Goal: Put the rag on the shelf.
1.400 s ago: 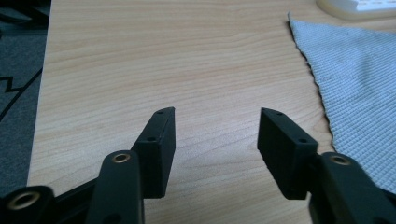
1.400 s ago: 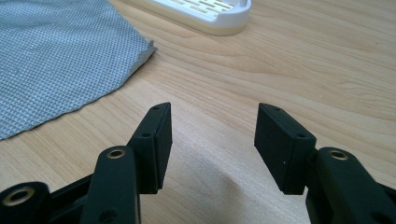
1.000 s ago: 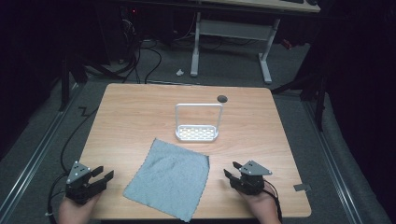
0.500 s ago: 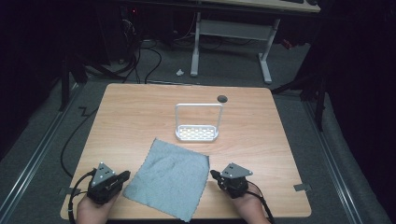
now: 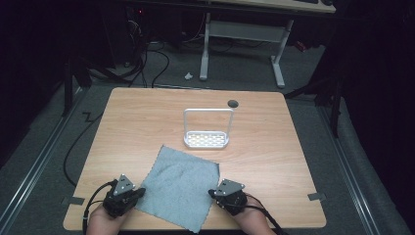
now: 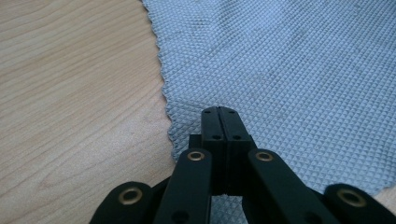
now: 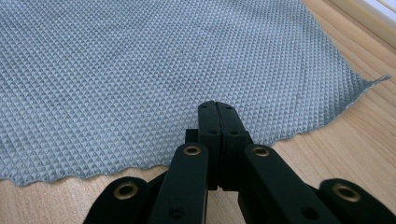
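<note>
The grey cloth (image 5: 178,188) lies flat on the table (image 5: 274,147), turned like a diamond, directly between the two tools. It starts right at each tip and spreads inward from there. The left gripper (image 5: 139,193) points at the cloth's left edge, low down near the left corner. The right gripper (image 5: 211,192) points at the opposite edge, a little below the right corner. Both sit equally close, so neither hand has the advantage.

Both tools have their jaws pressed fully together. In the left gripper view the closed tips rest just inside the scalloped hem, which runs away ahead and to the tool's left, with fabric ahead and to its right. In the right gripper view the closed tips sit just past the hem, which crosses beneath them, and one cloth corner sticks out far to the tool's right. No fabric bunches or lifts between either pair of jaws — whether a thin fold is pinched there cannot be told.

The cloth looks nearly square, with no clear long axis. What matters for the coming move is that the two tools face each other across it, each at an edge. A white wire rack (image 5: 206,139) stands beyond the cloth's far corner, well ahead of both tools.
</note>
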The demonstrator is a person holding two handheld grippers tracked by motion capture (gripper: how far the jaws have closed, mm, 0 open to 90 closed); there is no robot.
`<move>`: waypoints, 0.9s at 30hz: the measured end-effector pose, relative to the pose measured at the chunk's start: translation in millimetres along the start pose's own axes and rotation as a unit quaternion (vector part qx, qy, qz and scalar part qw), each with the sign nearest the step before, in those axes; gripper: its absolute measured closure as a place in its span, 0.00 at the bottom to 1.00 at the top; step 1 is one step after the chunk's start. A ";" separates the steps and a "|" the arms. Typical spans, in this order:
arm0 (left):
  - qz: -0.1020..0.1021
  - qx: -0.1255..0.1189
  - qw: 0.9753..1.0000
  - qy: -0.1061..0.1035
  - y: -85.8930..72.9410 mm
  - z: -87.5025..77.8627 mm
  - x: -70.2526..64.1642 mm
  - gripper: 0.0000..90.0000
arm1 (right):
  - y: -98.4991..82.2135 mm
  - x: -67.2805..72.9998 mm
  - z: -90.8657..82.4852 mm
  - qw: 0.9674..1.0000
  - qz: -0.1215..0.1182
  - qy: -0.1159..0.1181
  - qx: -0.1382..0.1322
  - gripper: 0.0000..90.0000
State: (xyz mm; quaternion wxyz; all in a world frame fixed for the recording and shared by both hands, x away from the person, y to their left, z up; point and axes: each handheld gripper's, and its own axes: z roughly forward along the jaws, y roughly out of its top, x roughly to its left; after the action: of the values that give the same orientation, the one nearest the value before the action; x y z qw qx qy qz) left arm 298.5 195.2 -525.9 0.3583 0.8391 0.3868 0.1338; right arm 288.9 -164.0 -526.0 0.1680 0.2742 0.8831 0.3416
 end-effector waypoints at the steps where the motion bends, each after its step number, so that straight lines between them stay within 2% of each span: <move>1: -0.002 0.000 1.000 -0.001 0.1 0.0 0.3 1.00 | -0.1 -0.1 -0.2 1.000 0.001 0.000 0.001 1.00; 9: 0.007 0.001 1.000 -0.010 -0.8 -0.5 -3.3 1.00 | -3.6 -4.7 -3.4 1.000 0.010 -0.001 0.002 1.00; 16: 0.025 0.003 0.999 -0.033 1.7 2.3 -14.1 0.99 | -9.7 -9.8 -9.0 1.000 0.016 -0.017 0.004 1.00; 22: 0.044 0.007 0.997 -0.057 8.6 9.3 -24.1 0.98 | -19.6 -15.8 -18.7 0.999 0.032 -0.033 0.009 1.00; 24: 0.053 0.010 0.996 -0.073 13.2 13.6 -30.1 0.98 | -23.5 -18.3 -22.2 0.998 0.036 -0.042 0.011 1.00; 27: 0.061 0.013 0.995 -0.078 16.4 16.3 -35.4 0.97 | -27.6 -21.5 -26.0 0.998 0.041 -0.050 0.012 1.00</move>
State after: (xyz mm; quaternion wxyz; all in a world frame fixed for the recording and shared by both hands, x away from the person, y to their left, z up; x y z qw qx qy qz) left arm 292.2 153.4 -524.1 0.3674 0.8738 0.3074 0.0839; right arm 283.2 -207.2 -524.4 0.1947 0.3291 0.8657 0.3231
